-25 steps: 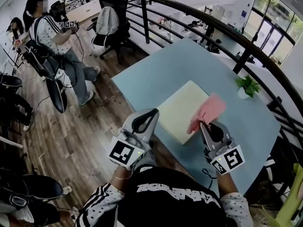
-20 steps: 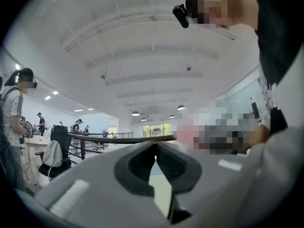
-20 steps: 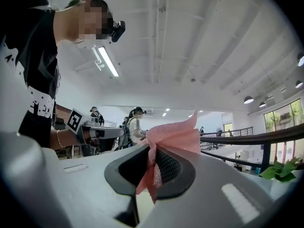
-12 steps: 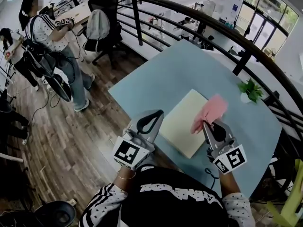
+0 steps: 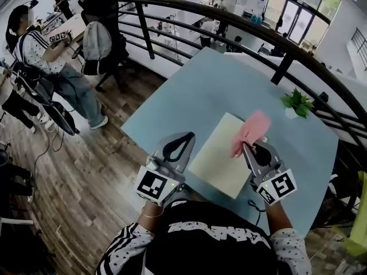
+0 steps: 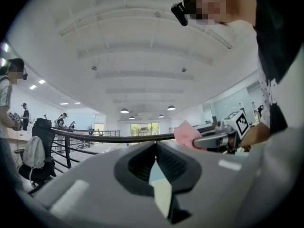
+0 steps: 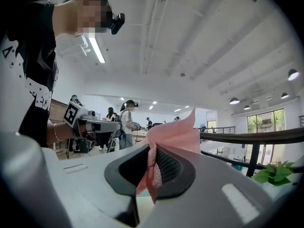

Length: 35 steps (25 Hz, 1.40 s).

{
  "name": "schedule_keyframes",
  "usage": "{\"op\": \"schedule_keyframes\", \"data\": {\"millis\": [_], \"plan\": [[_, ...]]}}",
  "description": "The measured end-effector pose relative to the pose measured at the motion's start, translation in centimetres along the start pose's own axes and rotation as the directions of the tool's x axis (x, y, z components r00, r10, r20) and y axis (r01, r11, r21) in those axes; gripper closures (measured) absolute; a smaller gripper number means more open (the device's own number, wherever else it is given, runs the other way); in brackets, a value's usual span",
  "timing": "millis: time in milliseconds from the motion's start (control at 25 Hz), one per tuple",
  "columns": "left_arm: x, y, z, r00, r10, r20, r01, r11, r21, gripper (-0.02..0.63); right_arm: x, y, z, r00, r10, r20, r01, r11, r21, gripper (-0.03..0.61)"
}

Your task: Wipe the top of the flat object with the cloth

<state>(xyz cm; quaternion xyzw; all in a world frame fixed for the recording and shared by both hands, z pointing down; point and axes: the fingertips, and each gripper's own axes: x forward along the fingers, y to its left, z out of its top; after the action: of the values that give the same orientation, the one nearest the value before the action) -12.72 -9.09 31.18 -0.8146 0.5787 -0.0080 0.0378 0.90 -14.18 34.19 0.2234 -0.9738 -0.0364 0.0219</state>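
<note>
A cream flat board lies on the light blue table, close to its near edge. My right gripper is shut on a pink cloth, which stands up crumpled over the board's right side. The right gripper view shows the cloth pinched between the jaws of that gripper. Off the board's left edge, my left gripper is shut on nothing. The left gripper view shows that gripper with jaws meeting, and the cloth to its right.
A small potted plant stands at the table's far right. A dark curved railing runs behind the table. To the left, on the wooden floor, are a person and a chair with a bag.
Both grippers keep almost the same pose, the pink cloth still clamped in the right one. The head view has drifted, so the table and people sit slightly differently in frame.
</note>
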Motion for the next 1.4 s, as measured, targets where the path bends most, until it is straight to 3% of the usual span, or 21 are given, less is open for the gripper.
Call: {"op": "schedule_keyframes", "data": {"millis": [320,600,880,1400], "plan": [[2.7,2.8,-1.9,0.997,-0.075,-0.014,0.075,0.997,-0.018,0.614,3.9,-3.9,-4.3,0.988,-0.093,-0.124,0.085,0.994,-0.064,0.551],[4.1,5.5,-2.4,0.989,-0.149,-0.009,0.148,0.987,-0.060,0.614,7.6,-6.4,-8.6,0.944,-0.140,-0.298,0.110,0.987,-0.114,0.549],[6.1,7.3,-3.8,0.976,-0.214,-0.047,0.213,0.976,-0.036,0.614,11.0,-10.1,-15.0,0.844,-0.186,-0.504,0.110,0.978,-0.178,0.549],[7.5,11.3,-5.6,0.969,-0.234,-0.079,0.229,0.971,-0.065,0.614,16.0,-12.6,-22.0,0.681,-0.224,-0.697,0.014,0.956,-0.292,0.549]]}}
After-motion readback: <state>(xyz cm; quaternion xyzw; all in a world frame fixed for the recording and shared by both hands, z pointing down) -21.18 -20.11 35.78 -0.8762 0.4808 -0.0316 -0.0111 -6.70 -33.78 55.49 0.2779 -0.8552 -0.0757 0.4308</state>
